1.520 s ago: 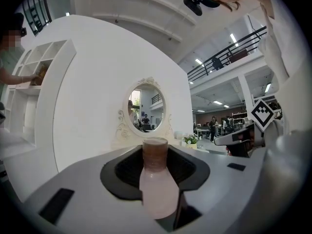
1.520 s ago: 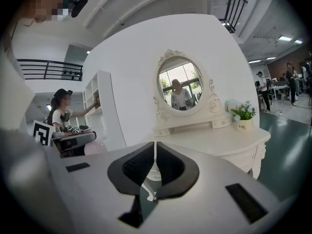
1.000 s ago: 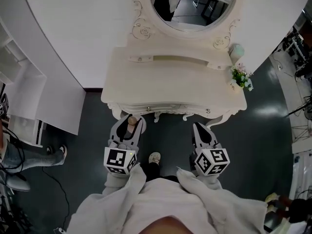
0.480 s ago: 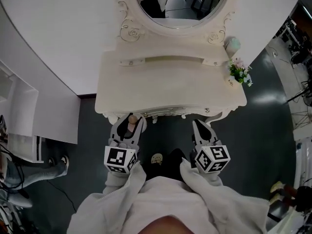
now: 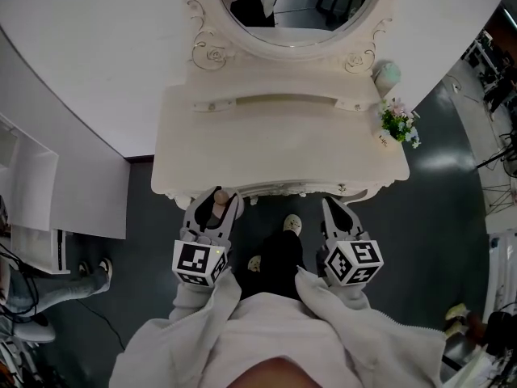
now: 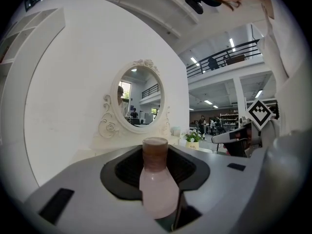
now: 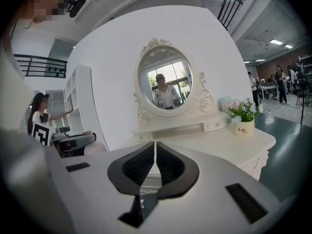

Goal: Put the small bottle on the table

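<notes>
The left claw (image 5: 215,204) grips the small bottle (image 6: 158,184) upright by its belly (cap up, ready to stand), just short of the counter (image 5: 283,148); the right claw (image 7: 155,152) is clenched empty.

A large open workshop hall: railed mezzanine (image 6: 229,52), ceiling strip lights (image 6: 231,44), a white dressing table (image 5: 283,148).

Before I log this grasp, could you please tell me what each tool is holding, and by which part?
The left tool grips the small pale-pink rounded bottle with a brown cap by its body; the right tool is shut, empty.
</notes>
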Demonstrator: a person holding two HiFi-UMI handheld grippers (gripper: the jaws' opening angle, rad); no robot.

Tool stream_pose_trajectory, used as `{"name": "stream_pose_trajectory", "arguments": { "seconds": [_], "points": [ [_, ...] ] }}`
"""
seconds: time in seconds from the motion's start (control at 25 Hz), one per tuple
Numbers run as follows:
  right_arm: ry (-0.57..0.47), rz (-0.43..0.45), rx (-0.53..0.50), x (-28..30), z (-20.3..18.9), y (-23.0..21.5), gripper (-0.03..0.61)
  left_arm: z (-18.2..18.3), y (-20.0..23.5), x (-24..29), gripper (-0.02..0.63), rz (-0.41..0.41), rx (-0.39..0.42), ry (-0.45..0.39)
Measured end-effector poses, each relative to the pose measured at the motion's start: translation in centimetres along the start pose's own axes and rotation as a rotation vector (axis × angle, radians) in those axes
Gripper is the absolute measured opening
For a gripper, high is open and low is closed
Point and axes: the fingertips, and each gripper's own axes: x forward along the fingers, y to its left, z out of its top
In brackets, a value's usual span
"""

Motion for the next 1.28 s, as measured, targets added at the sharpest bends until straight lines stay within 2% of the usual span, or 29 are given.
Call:
{"name": "stream_pose_trajectory", "arguments": {
  "seconds": [0.44,0.88,1.28],
  "points": [
    [-0.022,-0.023,0.002,3.6,3.8,-5.8,0.041,2.0,-0.9,7.6,0.155,-0.023,0.021,-0.009],
    [-0.036,-0.051,0.004,8.8,7.9,-13.6,0.041,4.1,-1.2,17.8,0.155,-0.036,0.032,-0.027],
    [-0.01,-0.033,0.016,12.7,9.3,-18.8,0.041,4.1,-1.7,24.6,0.155,-0.021,0.024,-0.009]
  ]
}}
